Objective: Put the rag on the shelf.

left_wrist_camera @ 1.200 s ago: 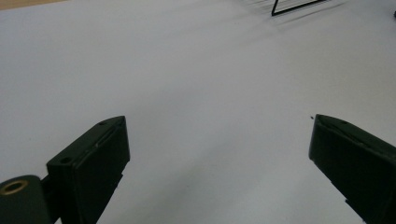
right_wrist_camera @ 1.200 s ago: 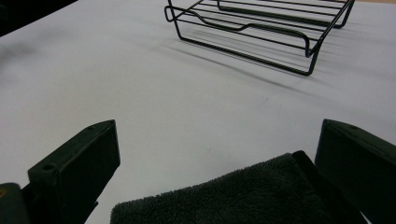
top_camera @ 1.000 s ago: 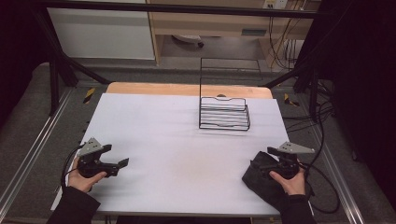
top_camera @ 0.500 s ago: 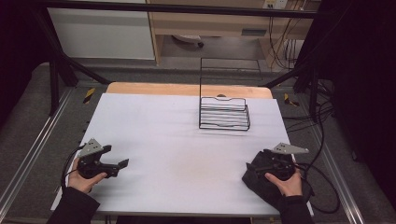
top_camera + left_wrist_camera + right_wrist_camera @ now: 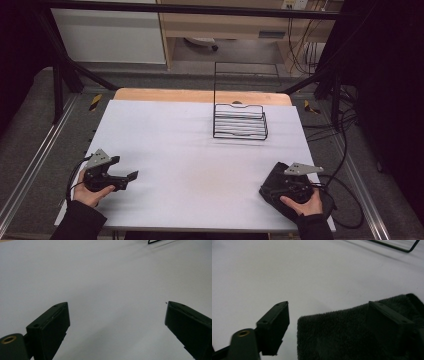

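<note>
High view, counter (image 5: 200,150): we see it white, bearing everything below.
Wire rack (image 5: 240,121): well ahead of our right hand-held gripper.
Dark towel (image 5: 342,335): lies between and under the right hand-held gripper's jaws.
Right hand-held gripper (image 5: 328,325): jaws have just been closing, pads not yet pressing.
Left hand-held gripper (image 5: 117,325): released, well apart from the towel.

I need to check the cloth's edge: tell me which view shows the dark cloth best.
The right gripper view: the dark cloth lies close, its fuzzy edge clear. The high view shows it small, partly under the hand.
</note>
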Demonstrator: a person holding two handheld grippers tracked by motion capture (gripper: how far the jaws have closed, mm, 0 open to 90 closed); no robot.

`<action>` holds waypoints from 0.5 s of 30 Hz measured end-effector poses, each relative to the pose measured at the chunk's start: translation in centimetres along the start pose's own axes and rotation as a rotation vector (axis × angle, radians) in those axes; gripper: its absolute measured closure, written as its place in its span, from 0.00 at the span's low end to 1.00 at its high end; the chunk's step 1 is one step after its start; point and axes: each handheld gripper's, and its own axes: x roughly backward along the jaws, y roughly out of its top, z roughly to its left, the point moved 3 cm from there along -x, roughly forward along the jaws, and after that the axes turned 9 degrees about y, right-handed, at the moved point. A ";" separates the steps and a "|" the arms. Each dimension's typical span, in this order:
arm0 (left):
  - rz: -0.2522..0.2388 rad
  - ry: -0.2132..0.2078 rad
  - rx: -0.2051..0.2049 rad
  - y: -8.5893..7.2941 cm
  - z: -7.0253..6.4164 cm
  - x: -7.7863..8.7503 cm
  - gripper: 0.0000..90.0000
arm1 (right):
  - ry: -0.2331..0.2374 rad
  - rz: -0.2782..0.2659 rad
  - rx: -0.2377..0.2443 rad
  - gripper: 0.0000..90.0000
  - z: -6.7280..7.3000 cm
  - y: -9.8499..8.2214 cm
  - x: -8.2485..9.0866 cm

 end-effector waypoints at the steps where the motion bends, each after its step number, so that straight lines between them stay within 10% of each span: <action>1: 0.001 0.001 -0.002 0.0 0.0 0.0 0.07 | 0.003 0.010 0.000 0.28 0.1 -0.1 0.0; 15: 0.008 0.002 -0.001 -0.1 -0.1 -0.2 0.08 | 0.002 0.122 0.097 0.61 1.5 -0.8 -2.0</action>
